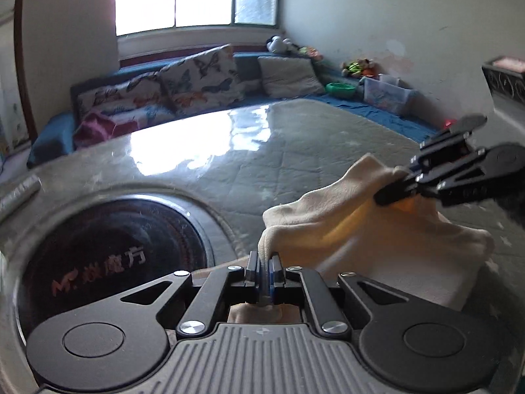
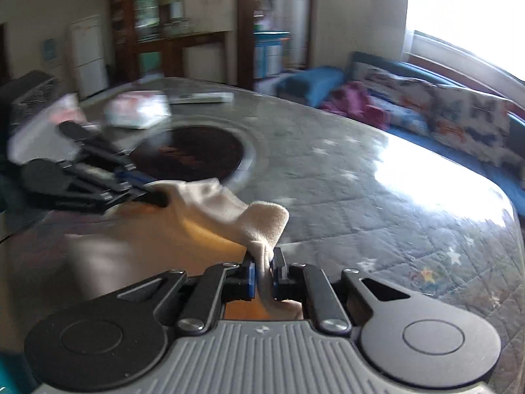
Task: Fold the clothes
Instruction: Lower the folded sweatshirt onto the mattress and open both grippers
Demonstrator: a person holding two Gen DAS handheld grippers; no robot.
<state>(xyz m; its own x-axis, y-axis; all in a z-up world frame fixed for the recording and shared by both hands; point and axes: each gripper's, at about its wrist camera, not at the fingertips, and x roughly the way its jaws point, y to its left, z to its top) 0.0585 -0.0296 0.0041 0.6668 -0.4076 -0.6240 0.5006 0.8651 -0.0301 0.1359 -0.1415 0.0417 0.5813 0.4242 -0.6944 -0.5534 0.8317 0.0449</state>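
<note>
A cream-coloured cloth (image 1: 367,226) hangs lifted above the glass-topped table, stretched between both grippers. My left gripper (image 1: 263,262) is shut on one corner of it, the fabric bunched between the blue pads. My right gripper (image 1: 390,193) comes in from the right in the left wrist view and pinches the other corner. In the right wrist view the cloth (image 2: 229,216) runs from my right gripper (image 2: 264,262), shut on a fold, across to the left gripper (image 2: 157,197) at the left. The cloth's lower part sags toward the table and is blurred.
The table (image 1: 295,151) has a quilted cover under glass and a round dark inset plate (image 1: 108,256) with red lettering. A white packet (image 2: 137,111) and a flat box (image 2: 200,98) lie at its far side. A blue sofa with butterfly cushions (image 1: 200,78) stands beyond.
</note>
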